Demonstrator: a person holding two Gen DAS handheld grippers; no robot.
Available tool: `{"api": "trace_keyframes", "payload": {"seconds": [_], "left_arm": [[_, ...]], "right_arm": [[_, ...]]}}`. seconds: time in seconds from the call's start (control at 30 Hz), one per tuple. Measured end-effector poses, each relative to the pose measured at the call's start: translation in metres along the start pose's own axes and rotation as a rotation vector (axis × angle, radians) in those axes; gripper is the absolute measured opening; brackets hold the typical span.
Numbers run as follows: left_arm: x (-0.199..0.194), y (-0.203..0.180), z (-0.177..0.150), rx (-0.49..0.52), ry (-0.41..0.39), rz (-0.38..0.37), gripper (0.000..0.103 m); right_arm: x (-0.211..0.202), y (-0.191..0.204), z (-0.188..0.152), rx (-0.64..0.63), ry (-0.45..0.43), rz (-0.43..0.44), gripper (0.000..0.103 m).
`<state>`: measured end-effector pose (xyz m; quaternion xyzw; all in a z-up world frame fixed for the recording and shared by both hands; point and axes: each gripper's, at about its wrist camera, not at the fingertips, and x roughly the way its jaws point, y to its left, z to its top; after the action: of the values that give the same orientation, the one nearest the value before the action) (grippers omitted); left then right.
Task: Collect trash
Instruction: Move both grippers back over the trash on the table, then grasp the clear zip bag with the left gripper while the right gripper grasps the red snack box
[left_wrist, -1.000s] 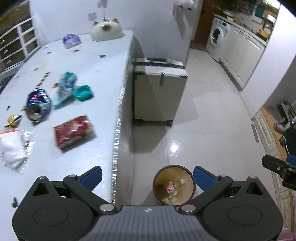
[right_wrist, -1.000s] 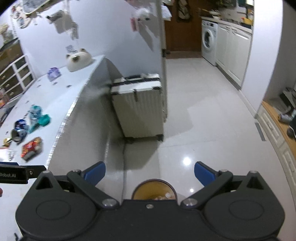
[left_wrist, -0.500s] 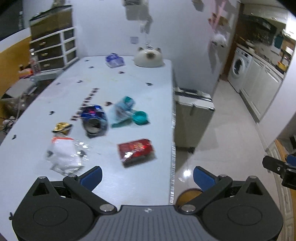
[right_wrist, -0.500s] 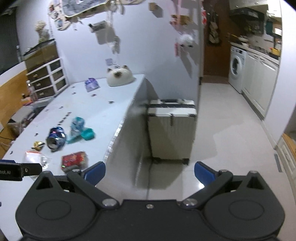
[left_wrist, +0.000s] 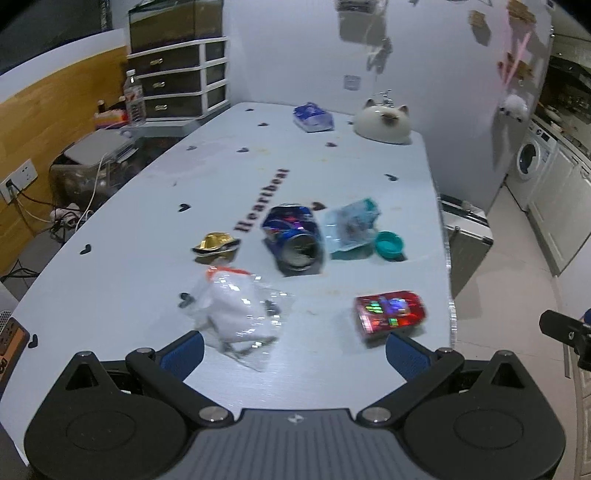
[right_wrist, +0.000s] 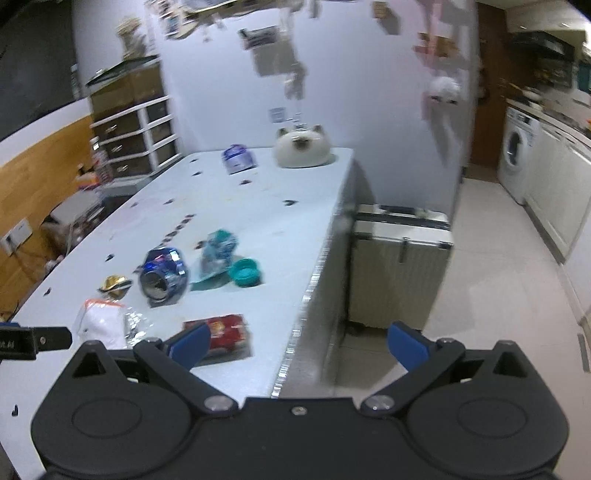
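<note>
Since the earlier frames, both views have been swung up from the floor and the waste bin onto the table (left_wrist: 140, 229); the bin is no longer being seen in either view.

The left gripper (left_wrist: 293, 349) is being held over the near edge of the table with its blue fingers spread wide apart and nothing between them. The right gripper (right_wrist: 299, 341) is likewise being held with fingers wide apart and empty, straddling the table's right edge.

Trash is being seen in mid-frame of the left view: a clear plastic wrapper (left_wrist: 236, 314) nearest the left finger, a red snack packet (left_wrist: 389, 312) just above the right finger, a crushed blue can (left_wrist: 293, 238) at centre lying on its side, a gold foil piece (left_wrist: 216, 243) to its left, a bluish plastic pouch (left_wrist: 351, 229) to its right, and a teal cap (left_wrist: 388, 245) touching that pouch.

In the upper part of the frame a cat-shaped white object (left_wrist: 382, 123) and a blue-white packet (left_wrist: 313, 117) are standing at the table's far end. A ribbed suitcase (right_wrist: 400, 266) is standing on the floor right of the table; a washing machine (right_wrist: 517, 155) is being seen at the right edge.

"Heartbeat" is being read on the tabletop beside the can. Print on the can and packet is too blurred to be read.
</note>
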<state>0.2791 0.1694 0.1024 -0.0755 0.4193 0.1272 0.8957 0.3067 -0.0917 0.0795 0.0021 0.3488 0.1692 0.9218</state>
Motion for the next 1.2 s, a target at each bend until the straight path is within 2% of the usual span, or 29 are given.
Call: {"api": "trace_keyframes", "payload": {"seconds": [0.1,0.2,0.3,0.5,0.63,0.77,0.83,0.9,1.03,1.2], "left_arm": [[0.013,0.021,0.001,-0.017,-0.001,-0.005,0.103],[0.027,0.037,0.003,-0.039,0.017,-0.016,0.103],[0.041,0.047,0.006,-0.045,0.023,-0.028,0.103],[0.081,0.065,0.026,-0.025,0.044,-0.037,0.103],[0.104,0.076,0.041,-0.019,0.045,-0.036,0.103],[0.124,0.088,0.048,-0.057,0.035,-0.089,0.102],[0.133,0.091,0.050,-0.073,0.041,-0.111,0.097],[0.142,0.094,0.048,-0.097,0.072,-0.144,0.088],[0.148,0.095,0.034,-0.145,0.135,-0.225,0.083],[0.141,0.087,0.007,-0.167,0.188,-0.283,0.082]], "right_arm": [[0.016,0.014,0.000,0.007,0.023,0.032,0.103],[0.030,0.031,-0.001,-0.017,0.009,0.014,0.103],[0.047,0.043,-0.003,-0.056,0.033,0.011,0.103],[0.065,0.052,-0.001,-0.076,0.074,0.086,0.103],[0.075,0.054,-0.002,-0.090,0.104,0.095,0.103],[0.084,0.054,-0.001,-0.089,0.123,0.112,0.103],[0.088,0.053,-0.001,-0.085,0.127,0.121,0.103],[0.094,0.053,0.001,-0.076,0.137,0.123,0.103],[0.111,0.053,0.003,-0.048,0.157,0.115,0.103],[0.140,0.055,0.005,-0.044,0.183,0.104,0.103]]}}
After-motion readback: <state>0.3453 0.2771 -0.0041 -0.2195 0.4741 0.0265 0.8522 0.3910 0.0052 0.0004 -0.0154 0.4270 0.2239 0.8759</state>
